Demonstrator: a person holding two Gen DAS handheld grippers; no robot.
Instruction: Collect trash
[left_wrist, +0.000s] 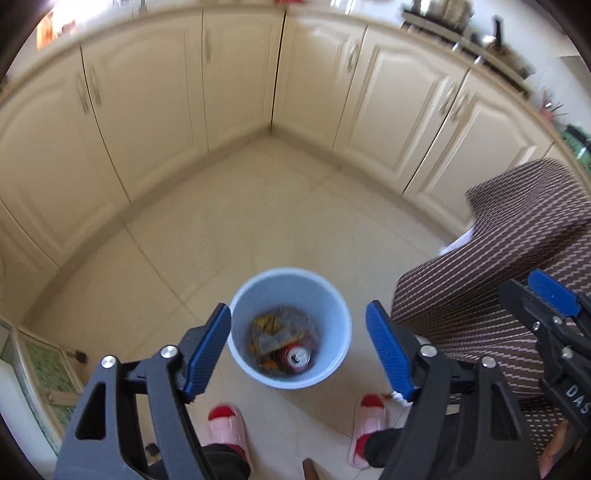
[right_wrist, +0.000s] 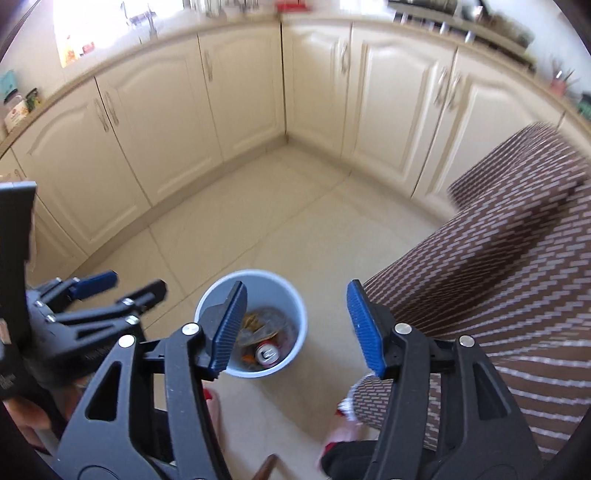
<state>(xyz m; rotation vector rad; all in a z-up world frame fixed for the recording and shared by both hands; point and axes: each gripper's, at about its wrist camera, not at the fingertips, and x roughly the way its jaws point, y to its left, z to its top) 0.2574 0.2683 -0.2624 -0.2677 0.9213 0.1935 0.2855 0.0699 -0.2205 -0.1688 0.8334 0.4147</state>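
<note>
A light blue trash bin (left_wrist: 332, 295) stands on the tiled kitchen floor below both grippers. It holds a red drink can (left_wrist: 297, 357), crumpled clear plastic and orange scraps. The bin also shows in the right wrist view (right_wrist: 295, 295) with the can (right_wrist: 268, 355) inside. My left gripper (left_wrist: 299, 350) is open and empty, held high above the bin. My right gripper (right_wrist: 295, 328) is open and empty too, above the bin's right side. The right gripper shows at the right edge of the left wrist view (left_wrist: 550, 295). The left gripper shows at the left of the right wrist view (right_wrist: 99, 282).
Cream cabinets (left_wrist: 236, 81) line the corner behind the bin. A brown striped cloth (left_wrist: 509, 251) fills the right side, also in the right wrist view (right_wrist: 498, 277). The person's feet in pink and red slippers (left_wrist: 225, 424) stand just behind the bin.
</note>
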